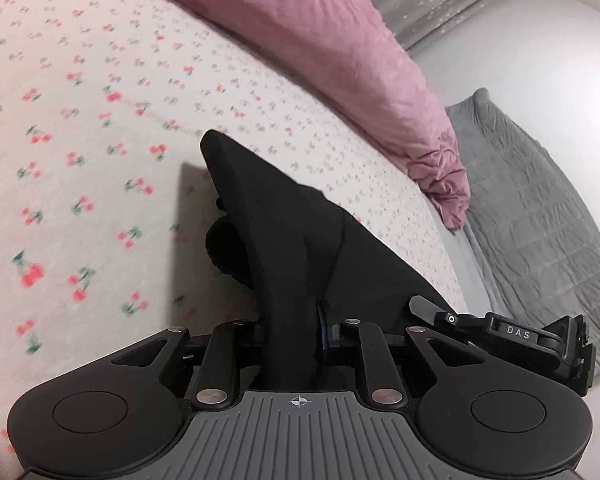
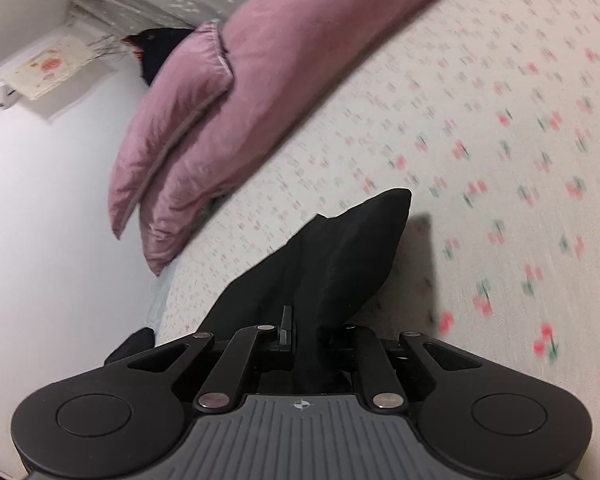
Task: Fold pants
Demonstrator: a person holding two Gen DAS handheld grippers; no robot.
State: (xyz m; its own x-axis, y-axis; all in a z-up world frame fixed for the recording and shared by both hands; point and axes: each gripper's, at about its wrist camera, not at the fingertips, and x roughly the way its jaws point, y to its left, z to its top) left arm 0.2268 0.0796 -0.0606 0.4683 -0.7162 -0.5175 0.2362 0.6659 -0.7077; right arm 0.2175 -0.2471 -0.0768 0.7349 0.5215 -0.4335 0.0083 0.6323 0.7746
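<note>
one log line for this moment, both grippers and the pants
left gripper: shut on black pants | right gripper: shut on black pants | pants: lifted above cherry-print bedsheet | pink duvet: behind

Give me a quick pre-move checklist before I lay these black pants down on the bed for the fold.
1. Left gripper shut on the pants: ok.
2. Right gripper shut on the pants: ok.
3. Cherry-print bed sheet ahead free of other items: ok in view.
4. Pink duvet apart from the pants: ok.
5. Pants hanging flat, untwisted: cannot tell.
6. Sharp view: not ok, sheet blurred.
</note>
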